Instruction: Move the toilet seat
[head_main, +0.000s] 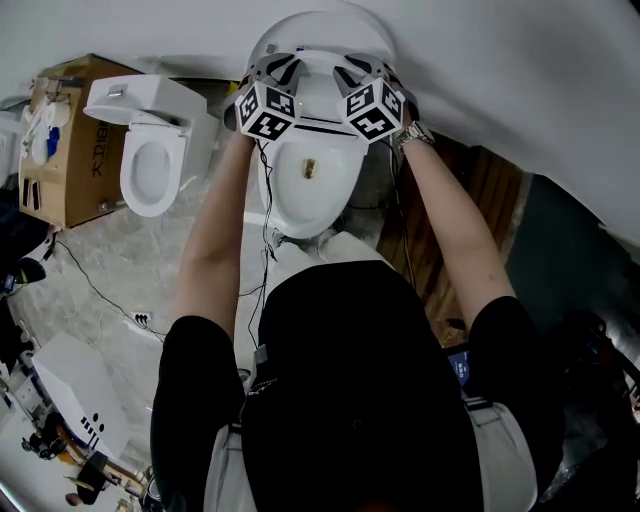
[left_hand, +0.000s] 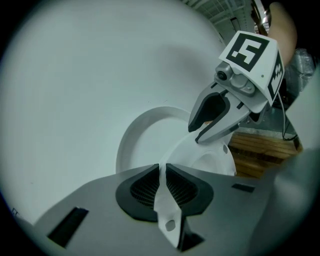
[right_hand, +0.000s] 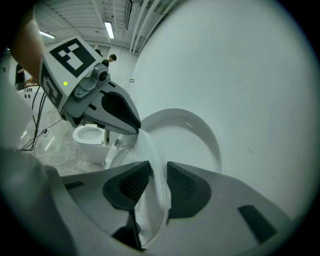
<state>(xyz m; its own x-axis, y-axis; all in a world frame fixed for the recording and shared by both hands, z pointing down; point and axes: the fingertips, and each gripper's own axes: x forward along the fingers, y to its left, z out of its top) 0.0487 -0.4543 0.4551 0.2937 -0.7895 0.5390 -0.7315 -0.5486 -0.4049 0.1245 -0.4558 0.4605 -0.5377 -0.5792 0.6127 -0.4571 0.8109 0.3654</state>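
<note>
Head view looks steeply down on a person who stands against a white wall (head_main: 530, 90) and leans over a white toilet (head_main: 300, 205), both arms stretched out to its far end. A second toilet (head_main: 150, 165) and a cardboard box (head_main: 70, 140) stand well apart on the floor (head_main: 110, 270) at the left, and wooden boards (head_main: 485, 195) lie at the right.

Left gripper view shows the lid (left_hand: 137, 135) upright against the wall. The toilet seat (left_hand: 207, 160) stands in front of it, tilted and apart from it. It lies neither flat on the bowl nor back against the lid.

The left claw (left_hand: 162, 187) is clenched on the seat's thin edge, with both ribbed pads pressed to it. Right gripper view shows the right claw (right_hand: 152, 187) grasping the rim on the opposite side, which runs up between its two pads.

A small brownish object (head_main: 309, 170) sits low in the bowl; what it is cannot be made out.

As a judgement, the grasp is done: both claws hold the seat, one on each side, and it is partway through its swing. What is left is to carry it to its end position and let go. These views do not show whether that end is down on the bowl or up against the lid.
</note>
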